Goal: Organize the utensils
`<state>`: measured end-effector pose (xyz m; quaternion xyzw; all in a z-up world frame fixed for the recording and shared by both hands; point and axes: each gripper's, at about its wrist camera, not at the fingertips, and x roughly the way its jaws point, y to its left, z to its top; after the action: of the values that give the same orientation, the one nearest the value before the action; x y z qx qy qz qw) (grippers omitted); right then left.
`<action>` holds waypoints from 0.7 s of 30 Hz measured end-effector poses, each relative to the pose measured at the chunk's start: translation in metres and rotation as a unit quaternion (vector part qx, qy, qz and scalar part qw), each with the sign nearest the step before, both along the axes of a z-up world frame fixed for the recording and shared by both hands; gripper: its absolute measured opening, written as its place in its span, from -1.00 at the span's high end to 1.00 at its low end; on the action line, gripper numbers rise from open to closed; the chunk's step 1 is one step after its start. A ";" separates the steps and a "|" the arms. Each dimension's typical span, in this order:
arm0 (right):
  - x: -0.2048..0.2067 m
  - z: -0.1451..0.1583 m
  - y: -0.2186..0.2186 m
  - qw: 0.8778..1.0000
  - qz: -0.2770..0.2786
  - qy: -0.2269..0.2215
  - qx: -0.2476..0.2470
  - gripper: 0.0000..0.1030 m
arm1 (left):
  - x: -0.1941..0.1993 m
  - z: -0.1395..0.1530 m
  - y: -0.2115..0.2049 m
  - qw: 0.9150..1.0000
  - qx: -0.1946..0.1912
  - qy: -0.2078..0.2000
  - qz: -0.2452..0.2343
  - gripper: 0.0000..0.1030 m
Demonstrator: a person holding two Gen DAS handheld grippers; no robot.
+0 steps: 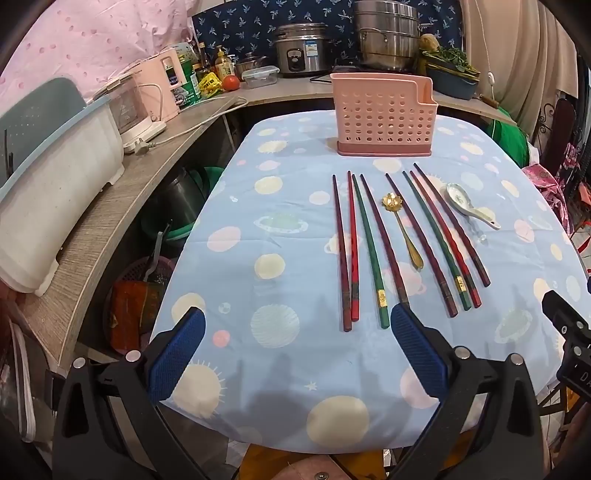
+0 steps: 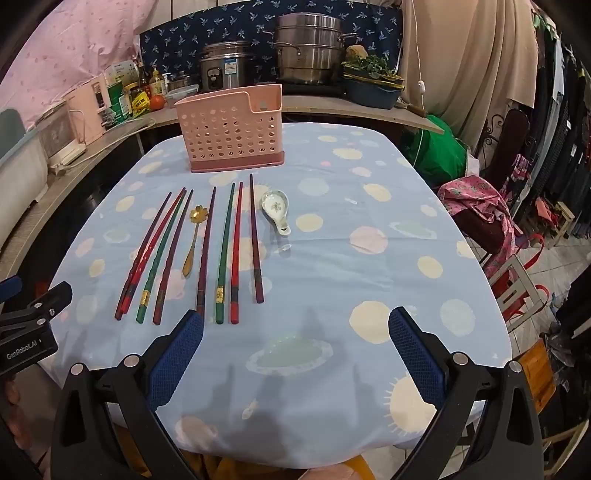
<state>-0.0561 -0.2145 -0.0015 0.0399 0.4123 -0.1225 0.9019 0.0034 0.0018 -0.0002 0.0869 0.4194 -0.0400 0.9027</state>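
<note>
A pink perforated utensil holder (image 1: 384,118) (image 2: 232,129) stands at the far end of the table. In front of it lie several red, green and dark chopsticks (image 1: 373,247) (image 2: 221,251) in a row, with a gold flower spoon (image 1: 404,230) (image 2: 194,240) among them and a white ceramic spoon (image 1: 469,206) (image 2: 277,208) at the right. My left gripper (image 1: 297,321) is open and empty above the near table edge, its right finger by the chopstick ends. My right gripper (image 2: 295,321) is open and empty, to the right of the chopsticks.
The table wears a blue planet-print cloth (image 1: 280,229) (image 2: 369,273). A wooden counter (image 1: 122,206) at the left holds appliances, bottles, a rice cooker (image 1: 301,48) and a steamer pot (image 1: 388,33). Chairs and clothes (image 2: 491,206) crowd the right side.
</note>
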 end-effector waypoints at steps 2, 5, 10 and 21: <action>0.001 0.000 0.003 1.000 -0.003 0.000 0.000 -0.87 | -0.002 0.000 0.001 1.000 -0.001 0.000 0.002 -0.87; 0.000 0.000 -0.001 1.000 -0.004 0.001 0.001 -0.87 | -0.002 -0.001 0.002 1.000 -0.001 -0.001 0.002 -0.87; 0.002 0.000 0.002 1.000 -0.003 0.001 0.001 -0.87 | -0.001 -0.001 0.002 1.000 -0.001 0.001 0.003 -0.86; 0.002 0.000 0.000 1.000 -0.005 0.001 0.005 -0.87 | -0.001 -0.002 0.004 1.000 -0.001 0.000 0.006 -0.87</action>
<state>-0.0538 -0.2141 -0.0015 0.0463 0.4136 -0.1252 0.9006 0.0024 0.0055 -0.0026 0.0832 0.4203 -0.0352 0.9029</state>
